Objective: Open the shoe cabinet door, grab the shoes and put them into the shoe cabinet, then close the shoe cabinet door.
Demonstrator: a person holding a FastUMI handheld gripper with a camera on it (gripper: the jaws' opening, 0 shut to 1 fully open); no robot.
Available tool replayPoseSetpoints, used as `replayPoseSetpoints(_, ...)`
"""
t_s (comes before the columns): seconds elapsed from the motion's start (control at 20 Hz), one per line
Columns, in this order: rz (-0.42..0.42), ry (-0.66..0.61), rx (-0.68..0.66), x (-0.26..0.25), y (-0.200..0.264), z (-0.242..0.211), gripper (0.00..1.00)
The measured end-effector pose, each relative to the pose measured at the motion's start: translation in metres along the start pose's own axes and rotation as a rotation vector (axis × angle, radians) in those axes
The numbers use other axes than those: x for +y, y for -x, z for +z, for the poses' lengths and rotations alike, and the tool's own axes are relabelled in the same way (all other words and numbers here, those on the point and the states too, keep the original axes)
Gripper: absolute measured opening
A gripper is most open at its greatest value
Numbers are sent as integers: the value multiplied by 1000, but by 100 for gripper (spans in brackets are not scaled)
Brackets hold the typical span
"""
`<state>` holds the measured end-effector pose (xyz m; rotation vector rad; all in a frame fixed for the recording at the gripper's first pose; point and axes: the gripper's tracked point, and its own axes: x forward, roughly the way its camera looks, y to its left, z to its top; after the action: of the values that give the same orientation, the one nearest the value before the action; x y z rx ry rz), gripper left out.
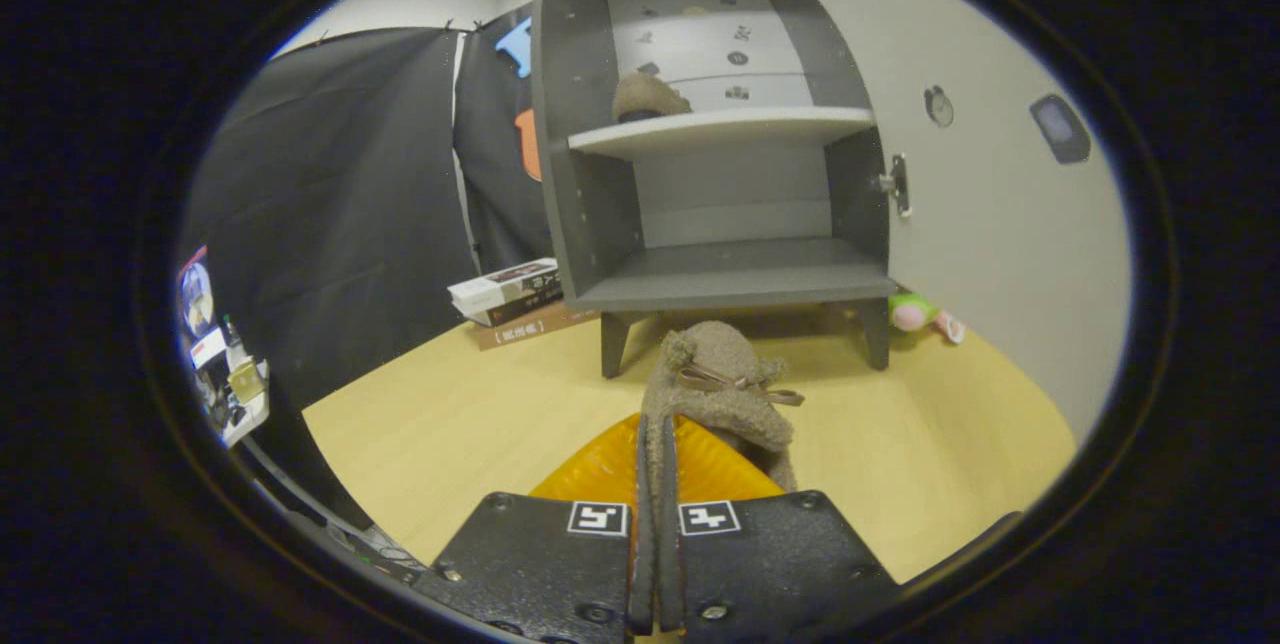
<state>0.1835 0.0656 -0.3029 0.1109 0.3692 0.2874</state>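
Shoe [725, 384]: fuzzy brown slipper with bow, heel pinched between the fingers, toe pointing at 12 o'clock toward cabinet, held above table.
Gripper [655, 484]: fingers nearly closed, both pressing on the slipper's heel edge.
Second shoe [648, 96]: same fuzzy brown, on upper shelf [720, 129], left part.
Cabinet [585, 124]: grey, on short legs, at 12 o'clock beyond the fingers; lower shelf [740, 274] bare.
Door [990, 204]: swung wide open, at 2 o'clock from shoe, hinge on right side.
Table [450, 424]: light wood.
Books [510, 299]: stacked at 10 o'clock, just beside cabinet's left leg.
Plush toy [920, 314]: green-pink, at 2 o'clock by right leg.
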Motion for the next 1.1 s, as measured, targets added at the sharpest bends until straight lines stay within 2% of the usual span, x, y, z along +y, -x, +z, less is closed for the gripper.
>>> replayPoseSetpoints(0.3,25,54,-134,26,47,114,6)
replayPoseSetpoints(0.65,-17,119,-221,36,72,247,6)
replayPoseSetpoints(0.9,-56,178,-259,46,79,323,6)
replayPoseSetpoints(1.1,-73,192,-219,58,63,364,6)
